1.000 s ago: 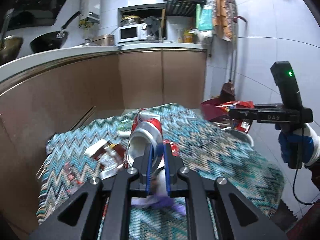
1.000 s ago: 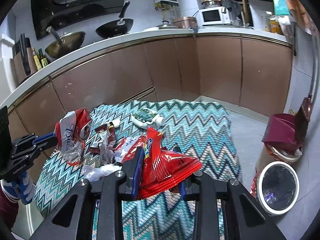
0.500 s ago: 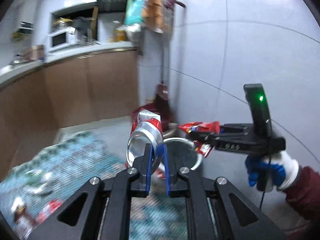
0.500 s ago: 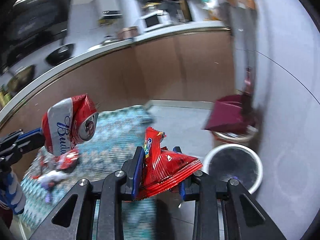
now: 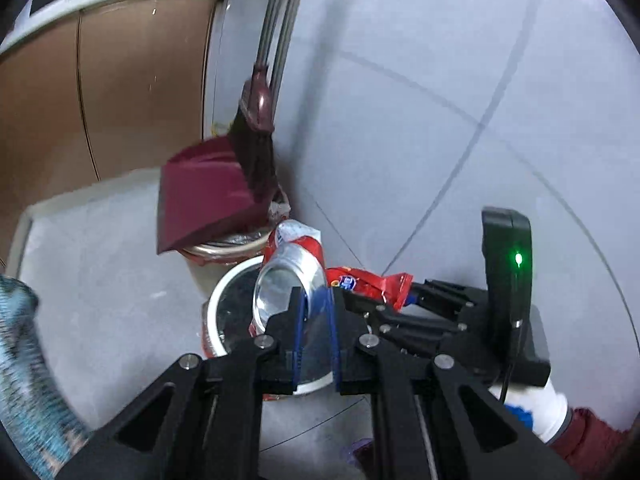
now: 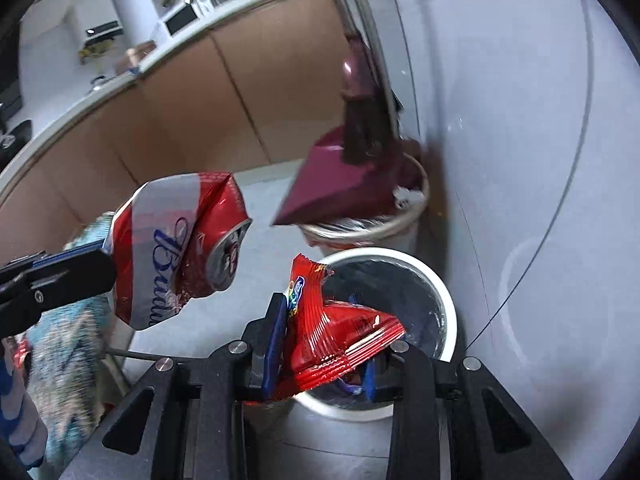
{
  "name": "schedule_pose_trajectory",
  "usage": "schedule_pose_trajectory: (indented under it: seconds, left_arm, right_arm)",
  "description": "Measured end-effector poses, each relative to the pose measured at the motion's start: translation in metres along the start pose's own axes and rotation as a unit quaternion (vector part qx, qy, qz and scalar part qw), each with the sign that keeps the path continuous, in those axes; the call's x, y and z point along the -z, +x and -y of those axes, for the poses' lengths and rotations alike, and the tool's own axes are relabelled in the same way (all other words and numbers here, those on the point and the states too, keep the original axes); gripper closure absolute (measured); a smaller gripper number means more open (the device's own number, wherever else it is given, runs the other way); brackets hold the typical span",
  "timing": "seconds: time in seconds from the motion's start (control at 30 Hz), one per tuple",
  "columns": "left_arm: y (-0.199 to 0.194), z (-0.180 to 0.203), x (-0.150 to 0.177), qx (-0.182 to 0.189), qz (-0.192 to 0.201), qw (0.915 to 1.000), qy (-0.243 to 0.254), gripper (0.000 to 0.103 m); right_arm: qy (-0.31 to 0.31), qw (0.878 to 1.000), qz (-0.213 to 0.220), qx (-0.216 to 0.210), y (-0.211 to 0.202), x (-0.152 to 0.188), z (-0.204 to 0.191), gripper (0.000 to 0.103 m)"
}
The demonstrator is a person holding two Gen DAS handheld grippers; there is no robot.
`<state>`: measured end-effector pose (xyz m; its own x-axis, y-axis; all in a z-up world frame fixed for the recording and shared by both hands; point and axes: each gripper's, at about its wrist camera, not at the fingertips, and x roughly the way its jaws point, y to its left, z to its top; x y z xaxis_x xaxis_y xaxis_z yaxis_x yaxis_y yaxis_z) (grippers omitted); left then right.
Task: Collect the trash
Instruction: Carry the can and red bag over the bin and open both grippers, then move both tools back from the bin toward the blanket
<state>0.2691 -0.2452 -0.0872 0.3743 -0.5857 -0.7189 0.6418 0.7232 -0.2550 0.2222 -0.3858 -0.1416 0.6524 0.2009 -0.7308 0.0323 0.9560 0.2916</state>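
Seen from the left wrist camera, the left gripper (image 5: 314, 320), black with blue-lined fingers, is clamped narrowly on a crushed red and silver aluminium drink can (image 5: 290, 276), whose open silver end faces the lens. The can hangs above the round white-rimmed trash bin with a dark liner (image 5: 232, 304) that stands on the pale grey floor close to the grey tiled wall. Just right of the can, the right gripper (image 5: 400, 294) reaches in from the right side, pinching a crinkled red foil snack wrapper (image 5: 372, 282); a green light glows on the black handle behind it. Behind the bin, a maroon plastic dustpan (image 5: 204, 196) rests tilted on a second, cream-coloured bin (image 5: 224, 250), with a dark broom head (image 5: 256, 148) leaning against the wall above it. A blurred teal zigzag-patterned cloth (image 5: 20, 360) fills the lower left edge. From the right wrist camera, the right gripper (image 6: 320, 344) squeezes the red foil wrapper (image 6: 332, 332) between its blue-padded fingers, directly over the open mouth of the white-rimmed bin (image 6: 440, 300). To the left and slightly higher, the left gripper (image 6: 60, 276) holds the dented can (image 6: 172, 248), showing blue script lettering, beside the bin rather than over it in this view. The maroon dustpan (image 6: 340, 184) and cream bin (image 6: 408, 216) sit just behind.
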Motion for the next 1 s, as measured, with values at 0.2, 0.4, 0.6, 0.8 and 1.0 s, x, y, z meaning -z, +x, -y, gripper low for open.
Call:
schedule_pose_trajectory:
  seconds: [0.2, 0.4, 0.6, 0.8, 1.0]
  left_arm:
    - [0.049, -0.023, -0.006, 0.011, -0.033, 0.9985, -0.041, 0.092]
    - [0.075, -0.037, -0.007, 0.019, -0.048, 0.9960, -0.072, 0.091]
    - [0.071, -0.039, -0.012, 0.024, -0.041, 0.9953, -0.084, 0.091]
    - [0.039, -0.032, -0.012, 0.022, -0.016, 0.9957, -0.088, 0.091]
    - [-0.020, -0.020, -0.003, 0.002, 0.022, 0.9965, -0.080, 0.091]
  right_arm:
    - [0.006, 1.000, -0.020, 0.018, 0.037, 0.001, 0.018, 0.058]
    - [0.013, 0.999, -0.029, 0.038, 0.044, 0.008, 0.029, 0.049]
    - [0.012, 0.998, -0.032, 0.049, 0.034, 0.014, 0.027, 0.045]
    - [0.014, 0.999, -0.024, 0.044, 0.016, 0.016, 0.019, 0.045]
    - [-0.004, 0.999, 0.003, 0.034, -0.023, 0.016, -0.014, 0.031]
